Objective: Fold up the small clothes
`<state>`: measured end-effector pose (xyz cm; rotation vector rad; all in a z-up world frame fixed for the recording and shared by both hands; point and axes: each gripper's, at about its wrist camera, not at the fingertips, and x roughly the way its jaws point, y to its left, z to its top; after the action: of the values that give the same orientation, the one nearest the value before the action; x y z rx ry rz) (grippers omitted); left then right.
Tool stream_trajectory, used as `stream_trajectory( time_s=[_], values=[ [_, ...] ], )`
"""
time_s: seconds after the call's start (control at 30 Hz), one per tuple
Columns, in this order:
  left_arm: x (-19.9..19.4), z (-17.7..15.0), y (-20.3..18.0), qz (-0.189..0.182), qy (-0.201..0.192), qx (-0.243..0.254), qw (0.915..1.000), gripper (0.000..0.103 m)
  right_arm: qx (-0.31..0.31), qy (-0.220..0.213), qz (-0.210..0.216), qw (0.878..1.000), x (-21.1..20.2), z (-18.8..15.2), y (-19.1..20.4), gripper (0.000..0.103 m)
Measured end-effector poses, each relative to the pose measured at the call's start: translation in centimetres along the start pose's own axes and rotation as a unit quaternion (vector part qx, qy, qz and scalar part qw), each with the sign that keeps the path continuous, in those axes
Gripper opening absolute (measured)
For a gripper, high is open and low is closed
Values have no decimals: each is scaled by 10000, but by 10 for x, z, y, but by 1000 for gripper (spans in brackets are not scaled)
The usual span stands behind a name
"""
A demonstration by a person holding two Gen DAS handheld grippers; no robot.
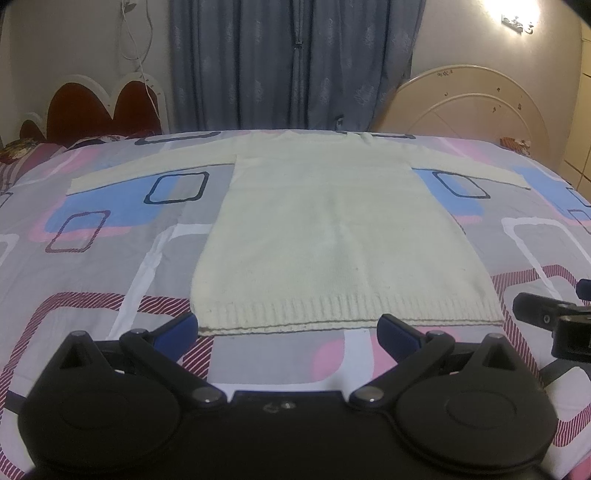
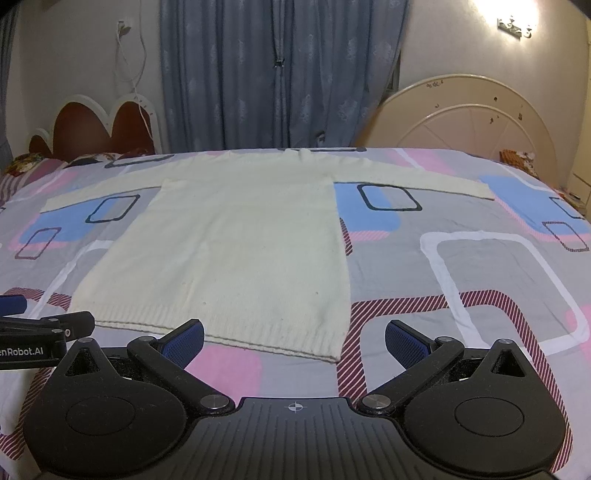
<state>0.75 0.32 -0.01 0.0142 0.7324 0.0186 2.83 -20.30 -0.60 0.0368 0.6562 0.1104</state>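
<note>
**A:** While both cameras looked forward across the bed, what lay in front of them?

**B:** A cream knitted sweater (image 1: 332, 229) lay flat on a patterned bedsheet (image 1: 110, 258), its ribbed hem nearest the cameras, its neck toward the far edge of the bed, and both sleeves stretched straight out to the sides. The sheet was grey with pink, blue and white rounded squares and dark red striped outlines.

**A:** Where was the left gripper?

**B:** The left gripper (image 1: 288, 328) hovered just short of the hem, its blue-padded fingers (image 1: 177, 332) spread wide apart and holding nothing. The hem ran across the gap between them. Whether the fingertips touched the knit, I could not tell.

**A:** And the right gripper?

**B:** The right gripper (image 2: 293, 338) was likewise released, its jaws wide apart and empty. It sat near the sweater's right lower corner, with the hem's end lying between the two blue pads (image 2: 404, 341). In its view the left gripper showed as a black bracket with white lettering at the left edge; in the left view the right gripper appeared at the right edge.

**A:** What was behind the bed?

**B:** Blue-grey curtains (image 1: 295, 62) hung in the middle. A dark red scalloped headboard (image 1: 96, 107) with a white border stood to the left, a cream arched headboard (image 2: 472, 118) to the right, and a bright wall light (image 2: 513, 26) glared at upper right.
</note>
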Motion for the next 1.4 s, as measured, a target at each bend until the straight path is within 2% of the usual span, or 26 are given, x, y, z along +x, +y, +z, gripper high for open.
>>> stream_trajectory(
  time_s=[1.4],
  values=[
    [3,0,0,26,6,43,10000,103,-22,54,23,10000,2,7,3,103]
  ],
)
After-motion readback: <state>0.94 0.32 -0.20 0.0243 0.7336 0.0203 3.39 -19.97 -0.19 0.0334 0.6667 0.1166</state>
